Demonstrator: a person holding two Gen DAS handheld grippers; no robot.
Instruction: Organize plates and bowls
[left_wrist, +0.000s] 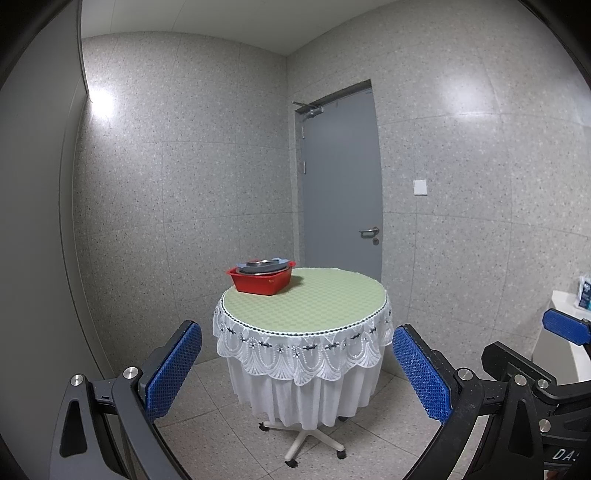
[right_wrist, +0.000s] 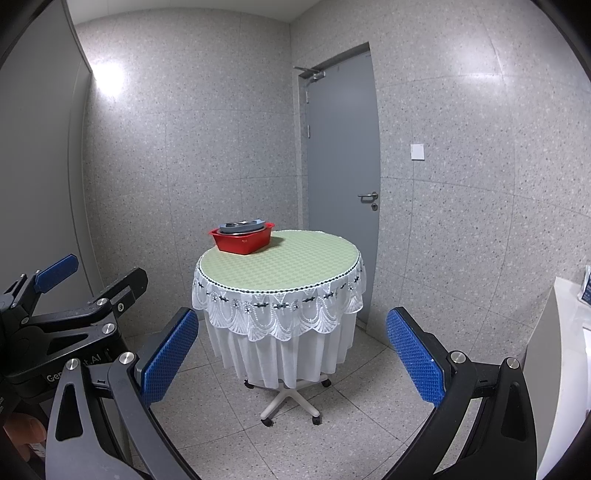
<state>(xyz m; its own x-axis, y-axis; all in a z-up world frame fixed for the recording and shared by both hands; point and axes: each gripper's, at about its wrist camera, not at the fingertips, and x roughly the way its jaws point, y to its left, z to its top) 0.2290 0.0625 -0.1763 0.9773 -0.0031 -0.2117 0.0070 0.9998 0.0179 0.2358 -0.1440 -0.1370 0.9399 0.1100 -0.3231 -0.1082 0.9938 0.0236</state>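
While both your left gripper (left_wrist: 297, 373) and right gripper (right_wrist: 291, 354) hang wide open and empty, well short of the table (right_wrist: 295, 266), the dishes (right_wrist: 242, 226) sit stacked in the red basin (right_wrist: 242, 242) at frame centre, fitting either start or finish.

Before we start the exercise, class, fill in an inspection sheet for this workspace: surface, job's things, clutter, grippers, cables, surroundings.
Surface: round table with green top and white lace cloth, on a wheeled base.
Job's things: red basin near the table's far left edge, holding stacked grey dishes.
Clutter: nothing seen on the table.
Grippers: left gripper and right gripper open, empty, well short of the table.
Cables: nothing seen.
Surroundings: speckled walls, closed grey door, tiled floor, white counter at right.
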